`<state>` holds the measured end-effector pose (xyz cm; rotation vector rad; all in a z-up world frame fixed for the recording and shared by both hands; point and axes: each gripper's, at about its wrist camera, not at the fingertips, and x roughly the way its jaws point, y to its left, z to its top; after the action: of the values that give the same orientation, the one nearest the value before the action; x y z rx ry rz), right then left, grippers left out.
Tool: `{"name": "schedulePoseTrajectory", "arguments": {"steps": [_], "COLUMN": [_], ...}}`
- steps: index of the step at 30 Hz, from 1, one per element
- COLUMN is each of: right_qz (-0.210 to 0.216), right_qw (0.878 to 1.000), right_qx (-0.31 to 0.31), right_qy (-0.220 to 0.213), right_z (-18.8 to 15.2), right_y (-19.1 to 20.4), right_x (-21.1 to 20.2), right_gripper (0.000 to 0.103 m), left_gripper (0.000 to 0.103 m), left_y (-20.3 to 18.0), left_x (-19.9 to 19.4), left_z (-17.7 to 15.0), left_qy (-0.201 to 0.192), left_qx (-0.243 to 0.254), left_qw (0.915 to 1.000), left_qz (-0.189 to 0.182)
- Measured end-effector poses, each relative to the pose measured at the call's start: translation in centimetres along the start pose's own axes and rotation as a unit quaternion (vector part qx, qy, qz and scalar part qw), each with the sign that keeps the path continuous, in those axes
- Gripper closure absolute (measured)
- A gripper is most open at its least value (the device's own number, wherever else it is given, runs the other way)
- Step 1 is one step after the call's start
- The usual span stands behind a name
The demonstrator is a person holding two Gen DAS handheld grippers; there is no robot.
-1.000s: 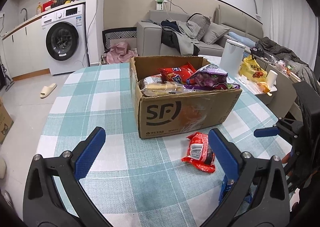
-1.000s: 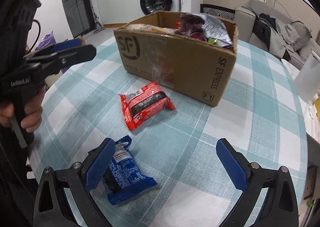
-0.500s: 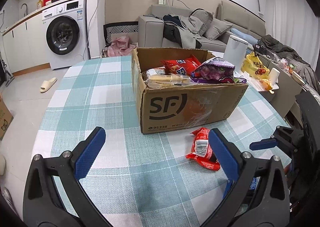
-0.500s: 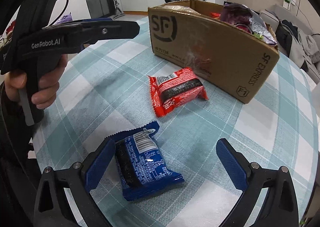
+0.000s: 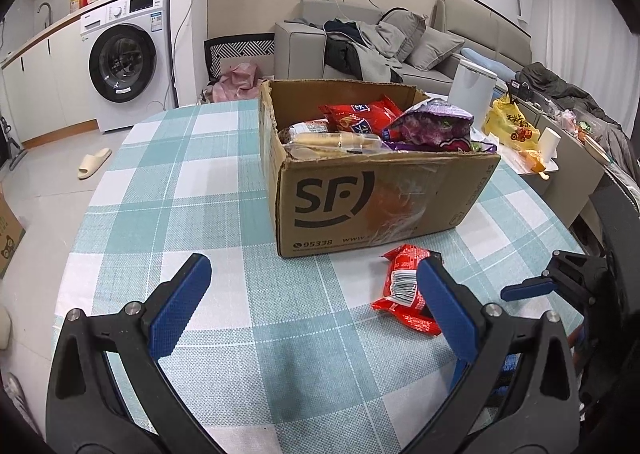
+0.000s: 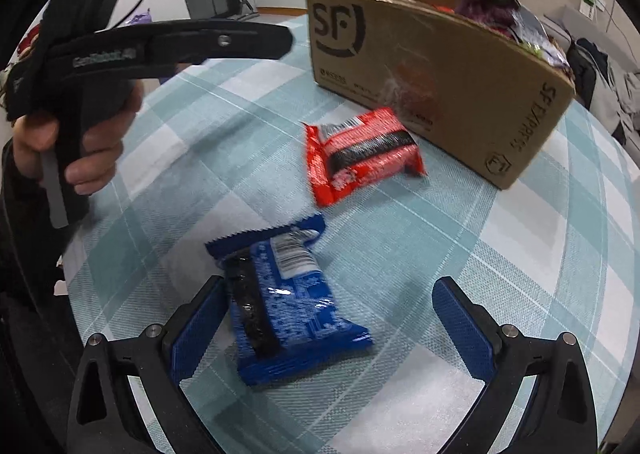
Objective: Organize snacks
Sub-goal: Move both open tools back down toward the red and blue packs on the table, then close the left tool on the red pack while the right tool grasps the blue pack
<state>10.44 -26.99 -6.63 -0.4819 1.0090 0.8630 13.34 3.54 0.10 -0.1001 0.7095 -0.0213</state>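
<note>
A cardboard SF box (image 5: 384, 198) holding several snack packs stands on the checked table; it also shows in the right wrist view (image 6: 440, 66). A red snack pack (image 5: 404, 290) lies on the cloth just in front of the box, also in the right wrist view (image 6: 364, 154). A blue cookie pack (image 6: 288, 302) lies nearer the table edge. My right gripper (image 6: 328, 318) is open, with the blue pack between its fingers, close to the left one. My left gripper (image 5: 312, 302) is open and empty above the cloth, left of the red pack.
The table's round edge (image 5: 76, 238) runs close on the left. A washing machine (image 5: 128, 58) and sofa (image 5: 400, 38) stand behind. A side table with a yellow bag (image 5: 510, 126) sits at the right. The hand holding my left gripper (image 6: 80, 142) is at the left in the right wrist view.
My right gripper has moved forward and down over the blue pack, which now lies between its fingers. My left gripper has edged closer to the box and the red pack.
</note>
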Motion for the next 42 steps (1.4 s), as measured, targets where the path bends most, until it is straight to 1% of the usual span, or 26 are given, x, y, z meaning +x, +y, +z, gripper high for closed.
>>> {"name": "schedulePoseTrajectory", "arguments": {"steps": [8, 12, 17, 22, 29, 33, 36, 40, 42], "right_qz": [-0.026, -0.044, -0.059, -0.07, -0.085, -0.069, -0.054, -0.046, -0.04], "right_qw": [0.999, 0.996, 0.992, 0.989, 0.981, 0.982, 0.981, 0.974, 0.971], "right_qx": [0.046, 0.082, 0.113, 0.133, 0.174, 0.176, 0.185, 0.217, 0.231], "right_qy": [-0.003, -0.01, -0.006, -0.01, -0.011, -0.018, -0.029, -0.039, -0.044], "right_z": [-0.3, -0.4, -1.0, -1.7, -1.8, -1.9, -1.9, -1.5, -1.4], "right_y": [-3.0, -4.9, -7.0, -8.5, -9.9, -10.0, -10.1, -10.5, -10.7], "right_x": [-0.3, -0.7, -1.0, -1.8, -1.5, -1.8, -2.2, -2.4, -2.3], "right_gripper": [0.0, 0.0, 0.0, 0.0, 0.001, 0.0, 0.0, 0.0, 0.0], "left_gripper": [0.001, 0.001, 0.001, 0.001, 0.001, 0.001, 0.001, 0.001, 0.001], "left_y": [-0.5, -0.8, -1.3, -1.9, -3.1, -4.4, -5.3, -6.2, -6.5], "left_x": [0.9, 1.3, 2.0, 2.6, 3.8, 4.8, 5.5, 6.7, 7.2], "left_z": [-0.5, -0.7, -1.1, -1.4, -1.9, -2.3, -2.6, -2.8, -2.8], "left_qy": [0.013, 0.02, 0.029, 0.037, 0.052, 0.066, 0.074, 0.09, 0.094], "left_qx": [0.007, 0.012, 0.019, 0.022, 0.027, 0.036, 0.052, 0.063, 0.067], "left_qw": [0.9999, 0.9997, 0.9994, 0.9991, 0.9981, 0.9967, 0.9955, 0.9938, 0.9931], "left_qz": [-0.001, -0.002, -0.003, -0.008, -0.017, -0.029, -0.026, -0.018, -0.02]}}
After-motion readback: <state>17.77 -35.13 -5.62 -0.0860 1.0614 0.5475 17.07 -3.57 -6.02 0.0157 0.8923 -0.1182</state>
